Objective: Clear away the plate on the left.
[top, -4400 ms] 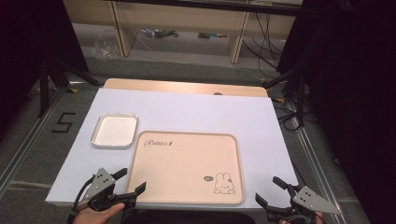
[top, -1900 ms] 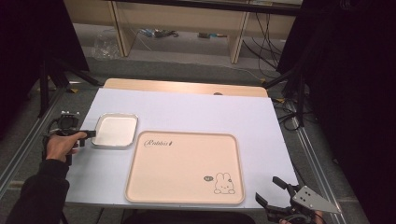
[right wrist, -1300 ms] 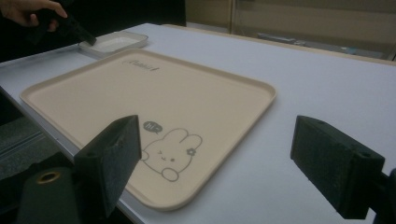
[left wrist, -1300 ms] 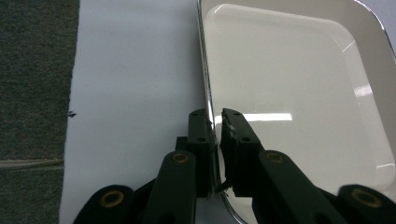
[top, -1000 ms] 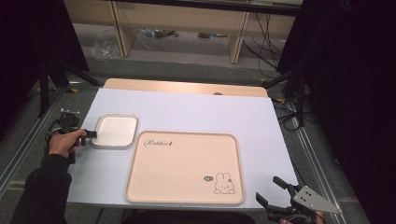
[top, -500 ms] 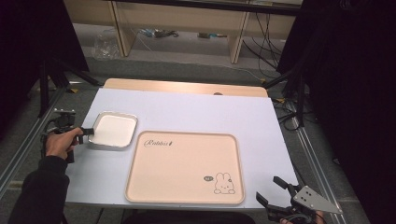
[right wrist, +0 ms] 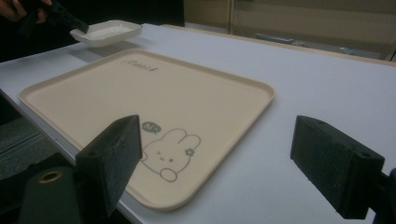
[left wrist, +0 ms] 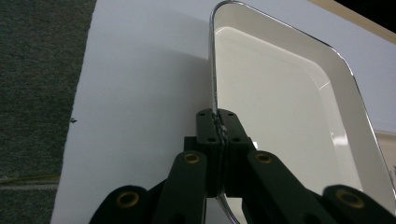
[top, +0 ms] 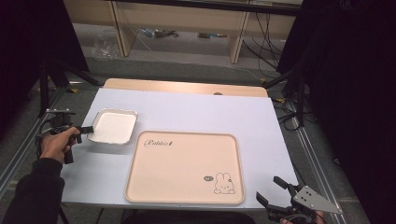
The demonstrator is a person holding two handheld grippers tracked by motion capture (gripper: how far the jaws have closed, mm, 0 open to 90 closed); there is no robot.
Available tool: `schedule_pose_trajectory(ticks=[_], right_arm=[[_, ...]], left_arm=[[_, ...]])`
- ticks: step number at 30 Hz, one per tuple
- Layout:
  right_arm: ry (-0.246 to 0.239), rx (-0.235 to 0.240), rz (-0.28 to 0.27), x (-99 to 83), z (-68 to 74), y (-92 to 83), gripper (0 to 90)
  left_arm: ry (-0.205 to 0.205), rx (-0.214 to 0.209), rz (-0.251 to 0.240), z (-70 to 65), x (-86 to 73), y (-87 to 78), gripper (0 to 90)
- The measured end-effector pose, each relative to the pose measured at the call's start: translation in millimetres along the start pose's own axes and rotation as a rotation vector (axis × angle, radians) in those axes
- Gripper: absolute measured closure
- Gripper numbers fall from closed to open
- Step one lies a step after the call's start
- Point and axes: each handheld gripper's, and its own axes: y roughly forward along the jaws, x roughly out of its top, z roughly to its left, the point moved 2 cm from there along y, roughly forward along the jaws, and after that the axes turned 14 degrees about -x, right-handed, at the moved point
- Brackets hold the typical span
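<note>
Left gripper (left wrist: 218,122) clamped on white dish (top: 113,126) rim, far left beside rabbit tray (top: 184,166). Right gripper (top: 280,192) apart, near right. Thin edge-grip: could slip or tip.

My left claw (top: 84,129) meets the left rim of the small white dish (top: 113,127) near the left edge of the worktop (top: 196,107). Just beside the dish lies a beige tray (top: 184,167) printed with a rabbit. My right claw (top: 276,193) hangs spread apart at the worktop's near right corner, holding nothing.
</note>
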Motion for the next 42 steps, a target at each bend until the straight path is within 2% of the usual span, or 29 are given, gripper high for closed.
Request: schedule_pose_trajectory(ticks=[3,4,6,7,8,10,11,13,14,15,18,20,21,23,24,26,27,28,29,31,32,33,34,37,38,39,40,41,42], right_arm=[[-0.005,-0.002,0.000,0.1,-0.1,-0.2,17.2],[-0.020,-0.009,0.003,0.4,-1.3,-0.8,17.2],[-0.009,-0.002,-0.008,0.2,-0.5,0.4,17.2],[-0.023,-0.010,0.011,0.5,-1.5,-1.3,17.3],[-0.007,0.001,-0.011,0.2,-0.1,0.8,17.2],[0.008,0.010,0.017,-0.1,1.4,-0.5,17.2],[-0.029,-0.009,0.008,0.7,-1.4,-1.3,17.3],[-0.030,-0.011,0.009,0.6,-1.5,-1.2,17.3],[-0.028,-0.009,0.008,0.6,-1.5,-1.3,17.2],[0.001,0.004,0.003,0.0,0.7,0.0,17.3],[-0.006,-0.002,0.017,0.4,-0.2,-1.5,17.3],[-0.004,0.003,-0.002,0.2,0.2,0.3,17.2],[-0.004,0.004,-0.008,0.2,0.4,0.6,17.2],[0.028,0.018,0.020,-0.3,2.9,-0.6,17.2],[0.009,0.005,0.005,0.2,1.0,-0.3,17.2],[0.005,0.000,-0.001,0.1,0.9,0.6,17.2],[0.011,0.011,0.019,-0.1,1.7,-0.5,17.2],[-0.016,-0.006,0.008,0.5,-0.1,-0.7,17.2],[-0.021,-0.006,0.001,0.6,-0.5,0.0,17.2],[0.010,0.010,0.014,0.2,1.6,-0.1,17.2],[0.010,0.010,0.014,0.2,1.6,-0.1,17.2],[-0.006,-0.003,0.016,0.5,-0.1,-1.0,17.2],[-0.012,-0.003,0.005,0.7,-0.6,-0.6,17.2],[-0.006,0.001,-0.008,0.4,0.1,0.7,17.2],[0.008,0.010,0.012,0.2,1.2,-0.5,17.2],[-0.022,-0.009,0.015,0.6,-1.0,-1.5,17.2],[-0.024,-0.009,0.009,0.7,-1.2,-1.2,17.2],[0.025,0.016,0.030,-0.2,2.7,-1.0,17.2],[0.025,0.016,0.030,-0.2,2.7,-1.0,17.2]], left_arm=[[0.001,-0.009,-0.013,-3.7,-0.5,-1.8,88.0],[0.009,-0.011,-0.006,-5.2,-1.2,-3.0,88.0],[0.017,-0.016,-0.004,-8.1,-3.3,-3.8,88.0],[0.011,-0.028,0.000,-9.6,-5.3,-3.6,88.0],[0.011,-0.032,0.006,-10.0,-7.0,-3.9,88.0],[0.009,-0.038,0.008,-11.2,-9.7,-3.9,88.0],[0.011,-0.033,0.019,-11.5,-11.1,-4.8,88.0],[0.021,-0.034,0.018,-13.2,-13.2,-5.8,88.0],[0.018,-0.042,0.012,-14.8,-14.2,-5.9,88.0],[0.020,-0.043,0.019,-16.2,-15.0,-6.7,88.0],[0.034,-0.061,0.020,-24.4,-18.1,-6.5,88.0],[0.051,-0.071,0.027,-30.5,-21.4,-5.4,88.0],[0.045,-0.076,0.028,-31.9,-23.2,-4.4,88.0],[0.049,-0.088,0.035,-36.6,-28.7,-1.2,88.0],[0.050,-0.087,0.035,-37.8,-30.1,-0.5,88.0],[0.052,-0.092,0.035,-39.5,-31.4,0.6,88.0],[0.068,-0.105,0.045,-41.1,-32.9,1.8,88.0],[0.073,-0.110,0.047,-43.9,-34.6,3.0,88.0],[0.079,-0.115,0.052,-46.1,-35.6,3.7,88.0],[0.086,-0.130,0.054,-52.1,-38.1,6.3,88.0],[0.085,-0.135,0.054,-54.3,-39.1,7.1,88.0],[0.091,-0.146,0.056,-60.3,-42.4,9.6,88.0],[0.091,-0.146,0.056,-60.3,-42.4,9.6,88.0],[0.104,-0.157,0.059,-70.8,-50.0,13.2,88.0],[0.103,-0.160,0.058,-73.2,-52.0,13.6,88.0],[0.099,-0.166,0.054,-75.1,-53.6,14.0,88.0],[0.087,-0.175,0.051,-77.0,-56.0,14.3,88.0],[0.078,-0.180,0.051,-77.8,-57.8,14.8,88.0],[0.074,-0.181,0.057,-78.9,-59.4,15.1,88.0]])
